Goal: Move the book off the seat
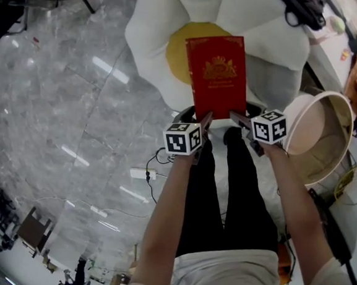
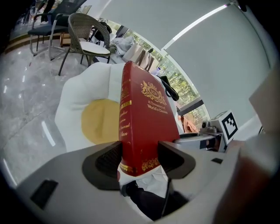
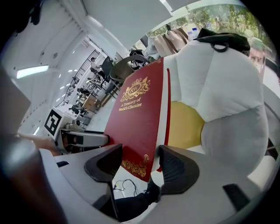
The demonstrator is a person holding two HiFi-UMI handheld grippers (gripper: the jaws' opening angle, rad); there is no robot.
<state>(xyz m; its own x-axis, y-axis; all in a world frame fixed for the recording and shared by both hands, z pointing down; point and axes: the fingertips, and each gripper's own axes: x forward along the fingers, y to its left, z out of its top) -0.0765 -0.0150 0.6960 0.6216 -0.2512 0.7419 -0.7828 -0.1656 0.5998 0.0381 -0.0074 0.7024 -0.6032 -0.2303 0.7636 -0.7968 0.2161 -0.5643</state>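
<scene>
While your left tongs [image 1: 204, 121] and right tongs [image 1: 238, 118] each clench a near corner of the red book [image 1: 218, 73], it tilts over the flower-shaped seat [image 1: 260, 13]. You grip only its near edge, so a quick swing could let the heavy far end lever it loose.

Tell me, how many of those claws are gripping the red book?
2. The left gripper clamps the book at its lower spine-side corner; the right gripper clamps the other lower corner. No other grippers are in view.
</scene>
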